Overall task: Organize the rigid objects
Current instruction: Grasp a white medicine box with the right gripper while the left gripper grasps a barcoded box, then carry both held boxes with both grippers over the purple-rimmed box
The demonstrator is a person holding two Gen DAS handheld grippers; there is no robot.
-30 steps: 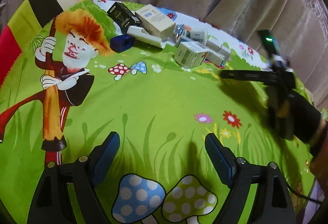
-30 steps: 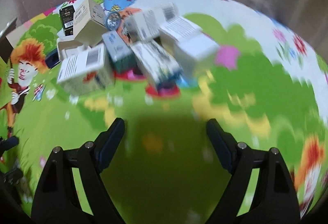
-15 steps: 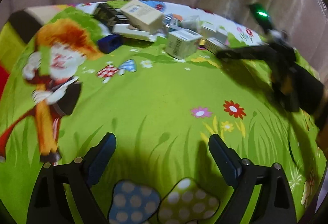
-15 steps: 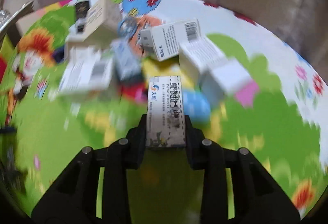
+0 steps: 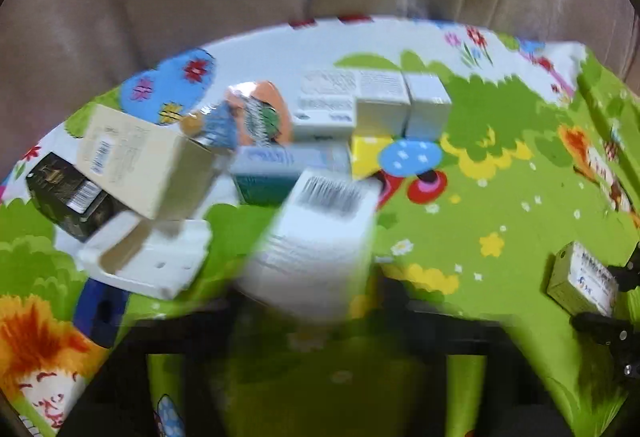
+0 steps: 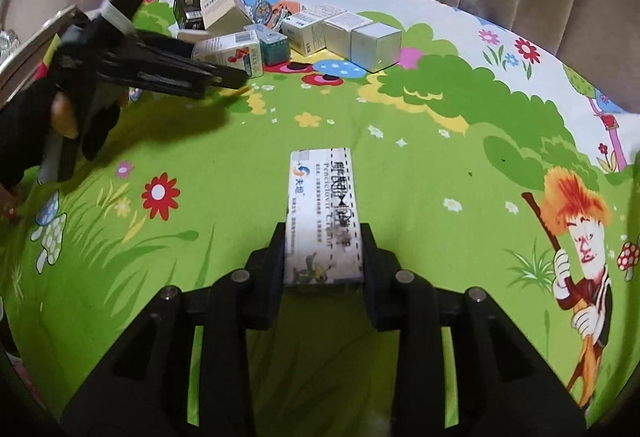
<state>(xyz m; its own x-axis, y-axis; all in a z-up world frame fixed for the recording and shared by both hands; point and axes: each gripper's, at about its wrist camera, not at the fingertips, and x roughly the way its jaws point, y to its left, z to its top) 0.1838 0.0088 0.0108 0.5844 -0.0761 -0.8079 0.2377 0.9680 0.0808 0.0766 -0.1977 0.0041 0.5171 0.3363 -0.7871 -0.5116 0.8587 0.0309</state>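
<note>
Now the two hands sit very differently with respect to the pile of boxes (image 6: 304,33) at the far edge of the cartoon mat (image 6: 240,141). Our right gripper (image 6: 323,237) is well back from the pile, jaws pinching the long white box (image 6: 322,205) by its near end. The box's long axis runs straight out along the fingers, towards the pile. Our left gripper (image 5: 312,297) is right at the pile's near edge. Its jaws have just been closing, and the barcode box (image 5: 320,233) stands between them. The left wrist view is badly smeared, but the dark fingers seem to press both sides of that box, its long axis likewise pointing away from us. So the left hand is the nearer to the pile, and we judge its next move to be a lift clear of the neighbouring boxes. The right hand only needs a bare patch of mat short of the pile.

A second ago both pairs of jaws stood spread and empty, the right one hovering at the pile and the left one far short of it.
</note>
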